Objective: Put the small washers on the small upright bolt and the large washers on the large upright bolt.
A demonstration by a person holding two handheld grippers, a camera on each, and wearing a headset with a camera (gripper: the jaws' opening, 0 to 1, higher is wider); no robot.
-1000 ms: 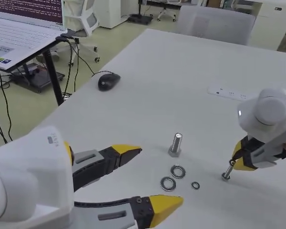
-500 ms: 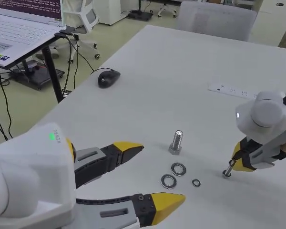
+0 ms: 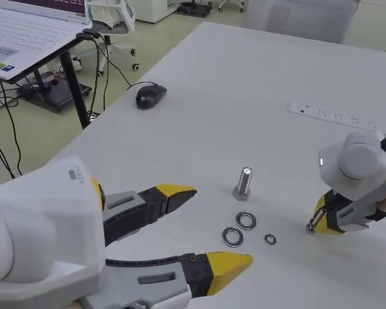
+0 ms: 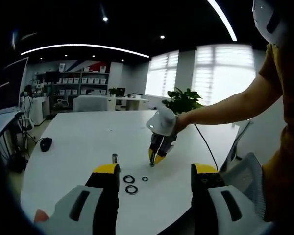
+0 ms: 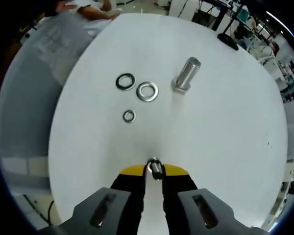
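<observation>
- Head view: right gripper [image 3: 321,222] at 4 o'clock, clenched on the small bolt [image 3: 313,223], which sits tilted. Near centre the large bolt [image 3: 242,183] stands upright; large washers [image 3: 246,220] and small washer [image 3: 270,239] lie flat at its 6 o'clock. At 7 o'clock the left gripper [image 3: 206,228], released, empty.
- Left gripper view: jaws spread wide; washers at 6 o'clock, seen between them.
- Right gripper view: bolt pinched at the tips, 6 o'clock. Best, I judge: stand it head-down, shank plumb, clear of the washers, before loosening.

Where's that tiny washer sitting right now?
In the head view the small washer lies flat on the white table, just right of the two large washers, between them and the right gripper.
</observation>
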